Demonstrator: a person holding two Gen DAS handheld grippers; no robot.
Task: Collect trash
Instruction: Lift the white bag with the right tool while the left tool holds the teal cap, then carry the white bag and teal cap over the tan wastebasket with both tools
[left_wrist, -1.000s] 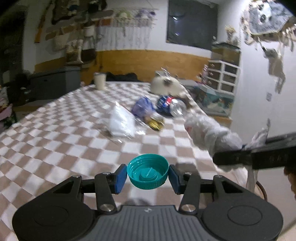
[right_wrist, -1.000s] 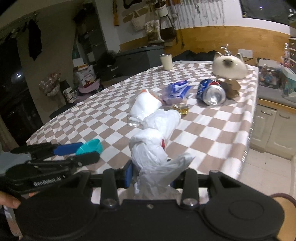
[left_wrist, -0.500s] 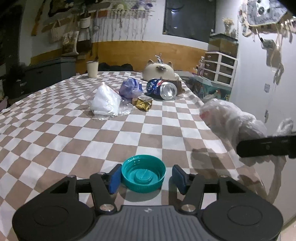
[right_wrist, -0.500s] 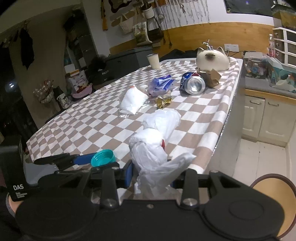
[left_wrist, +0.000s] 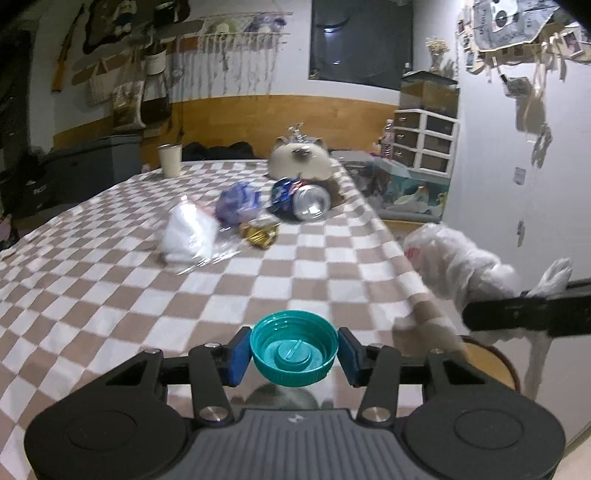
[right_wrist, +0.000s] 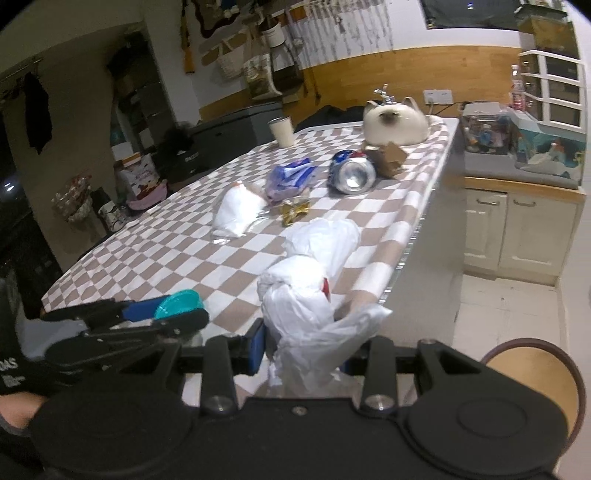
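Jaws of left gripper (left_wrist: 294, 355) clamp teal cap (left_wrist: 294, 353); right gripper (right_wrist: 301, 350) pinches white bag (right_wrist: 306, 295).

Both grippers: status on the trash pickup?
Left gripper shut on teal cap. Right gripper shut on white plastic bag. Crushed can, wrappers remain on table. Nothing blocking.
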